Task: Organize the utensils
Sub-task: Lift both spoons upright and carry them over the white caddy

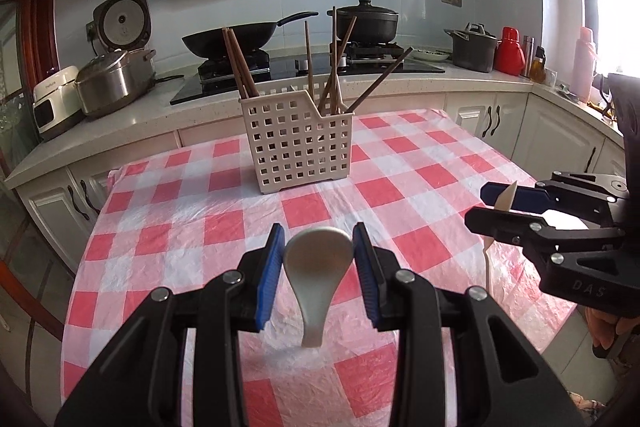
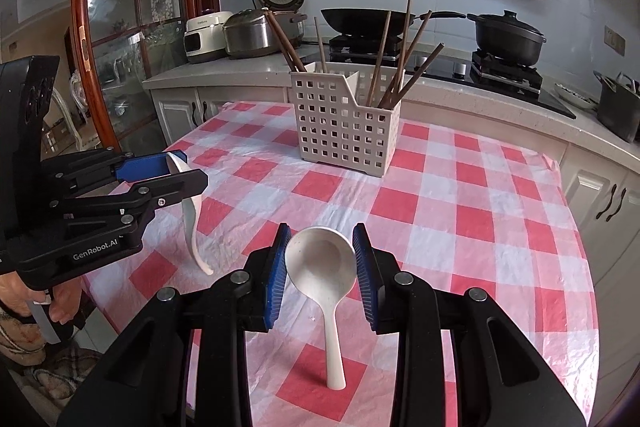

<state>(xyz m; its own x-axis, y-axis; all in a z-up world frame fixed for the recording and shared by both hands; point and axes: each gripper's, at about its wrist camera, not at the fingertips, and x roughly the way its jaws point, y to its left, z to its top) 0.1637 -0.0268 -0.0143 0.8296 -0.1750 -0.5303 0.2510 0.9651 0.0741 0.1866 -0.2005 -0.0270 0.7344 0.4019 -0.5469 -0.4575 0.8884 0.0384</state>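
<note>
Here a table under a red-and-white checked plastic cloth [image 1: 224,227] carries a white perforated plastic utensil basket [image 1: 298,143], brown wooden chopsticks [image 1: 240,63] leaning in both its compartments. Nearer, off the cloth, the left gripper [image 1: 319,259] is clamped on a white ceramic soup spoon [image 1: 316,267]; the right gripper [image 2: 322,257] pinches a second white spoon [image 2: 322,267], handles hanging down.
</note>
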